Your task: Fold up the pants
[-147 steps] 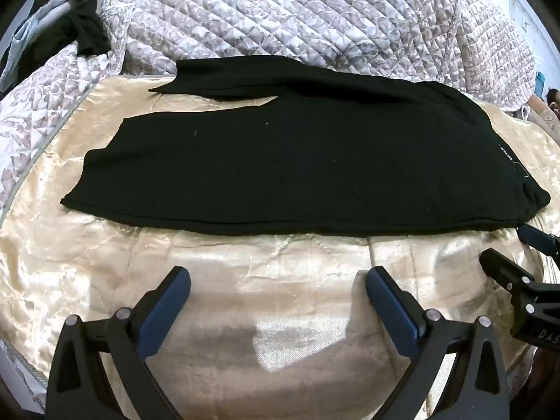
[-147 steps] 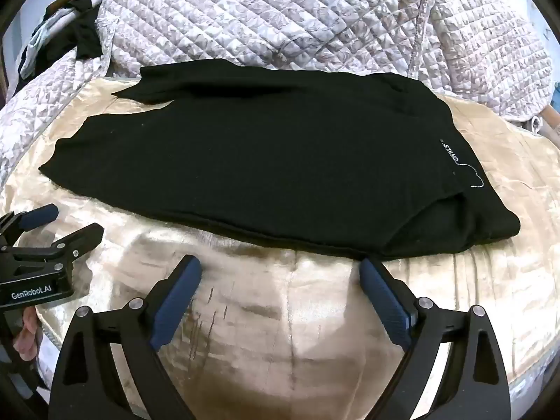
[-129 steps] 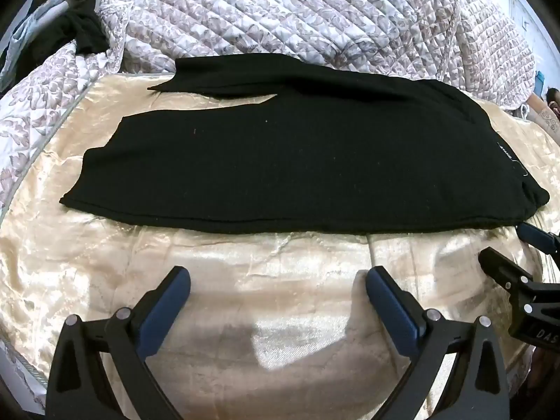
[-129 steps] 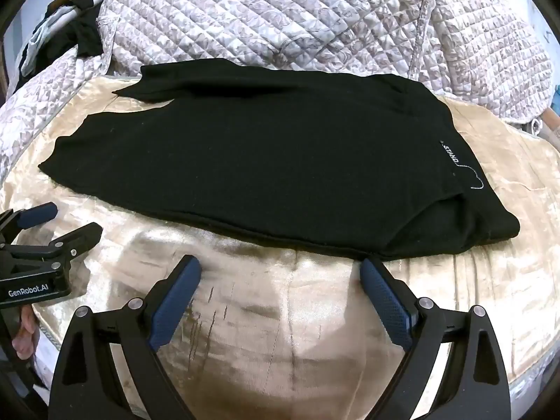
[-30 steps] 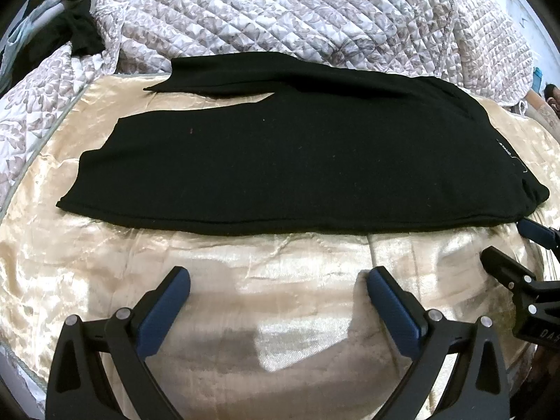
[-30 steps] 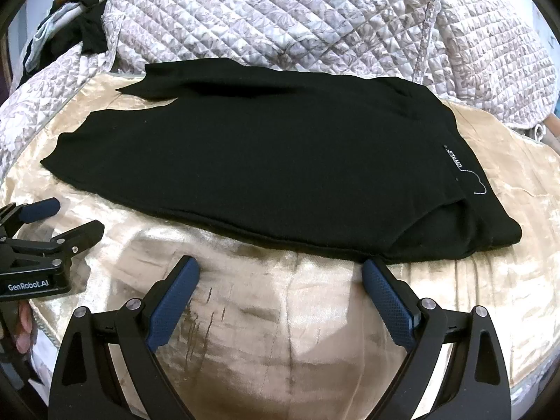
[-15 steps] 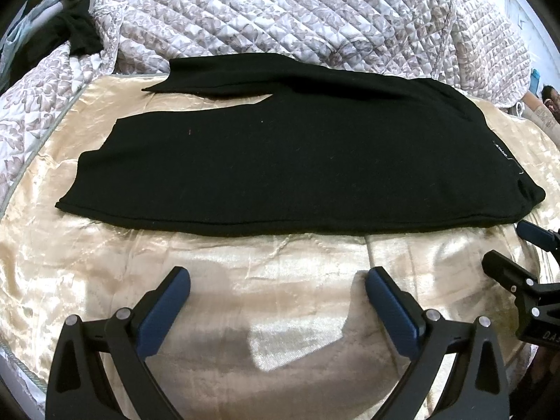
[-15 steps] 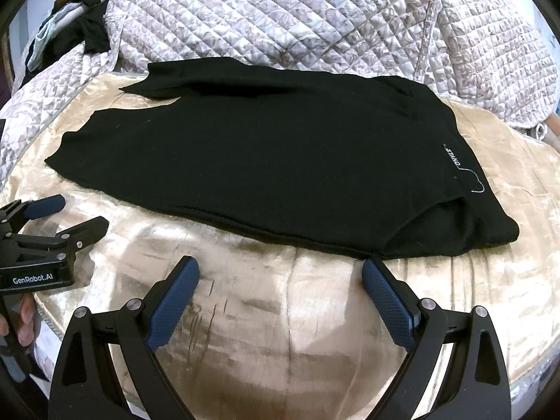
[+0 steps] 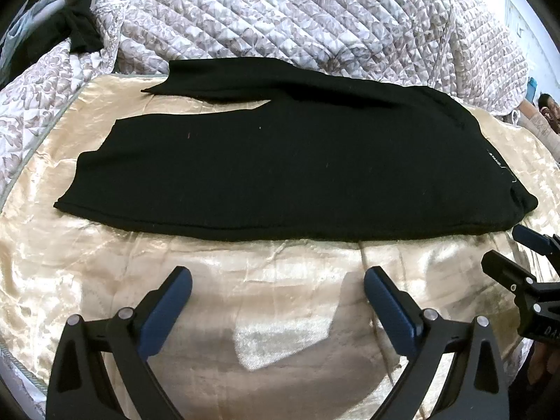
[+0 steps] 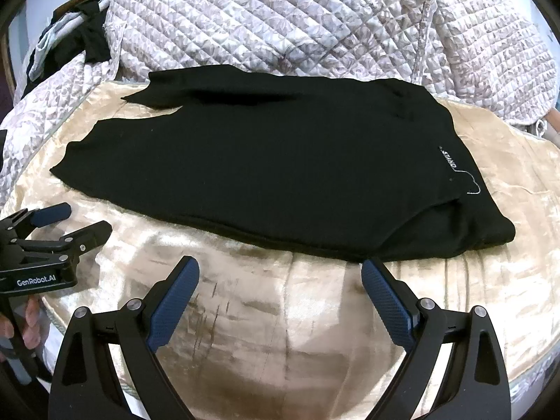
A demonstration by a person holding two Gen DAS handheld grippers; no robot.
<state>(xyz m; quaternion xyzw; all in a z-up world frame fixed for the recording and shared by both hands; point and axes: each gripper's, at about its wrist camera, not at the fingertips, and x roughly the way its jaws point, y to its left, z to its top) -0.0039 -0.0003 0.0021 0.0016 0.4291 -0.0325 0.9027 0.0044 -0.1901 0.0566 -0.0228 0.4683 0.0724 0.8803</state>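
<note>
Gold satin bedspread (image 9: 273,280) carries black pants (image 9: 280,171) lying left-right across mid-frame, beyond both grippers; left gripper (image 9: 278,301) and right gripper (image 10: 280,292) gape wide, empty, right nearer waistband.

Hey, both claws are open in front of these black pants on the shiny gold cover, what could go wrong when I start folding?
1. The gold satin cover looks slick and already wrinkled; a claw may pinch it along with the pants.
2. The far leg lies offset from the near one, so the fold could come out uneven.
3. The waist corner shows stacked layers; the right claw might catch only the top one.
</note>
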